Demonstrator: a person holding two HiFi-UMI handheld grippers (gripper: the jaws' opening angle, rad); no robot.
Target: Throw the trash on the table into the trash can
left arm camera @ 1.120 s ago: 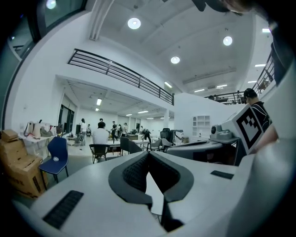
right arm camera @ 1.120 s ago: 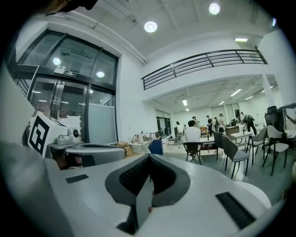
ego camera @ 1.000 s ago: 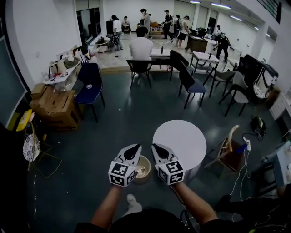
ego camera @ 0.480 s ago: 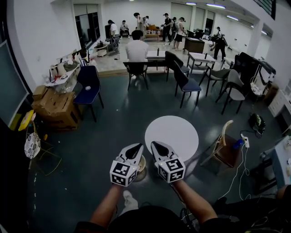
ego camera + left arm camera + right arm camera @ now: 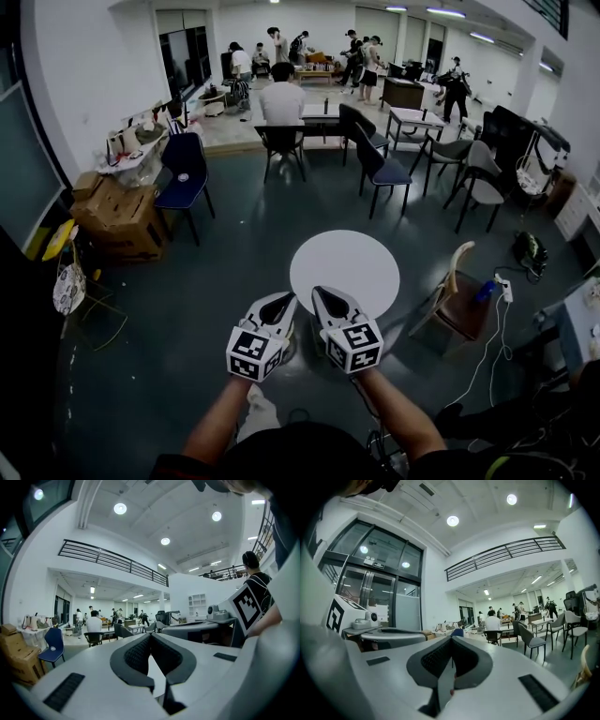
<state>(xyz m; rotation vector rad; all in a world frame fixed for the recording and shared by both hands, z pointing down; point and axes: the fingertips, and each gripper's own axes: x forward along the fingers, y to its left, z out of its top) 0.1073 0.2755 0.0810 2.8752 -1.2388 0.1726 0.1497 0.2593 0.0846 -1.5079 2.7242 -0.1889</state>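
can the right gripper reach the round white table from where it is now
Probably yes: the right gripper, jaws shut, points at the near edge of the round white table, and nothing shows between them in the head view.

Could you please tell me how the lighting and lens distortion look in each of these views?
Head view: dim, fisheye-bent walls, dark corners, round table brightest. Left gripper view: ceiling lamps glare, black vignette. Right gripper view: same vignette, railing bowed.
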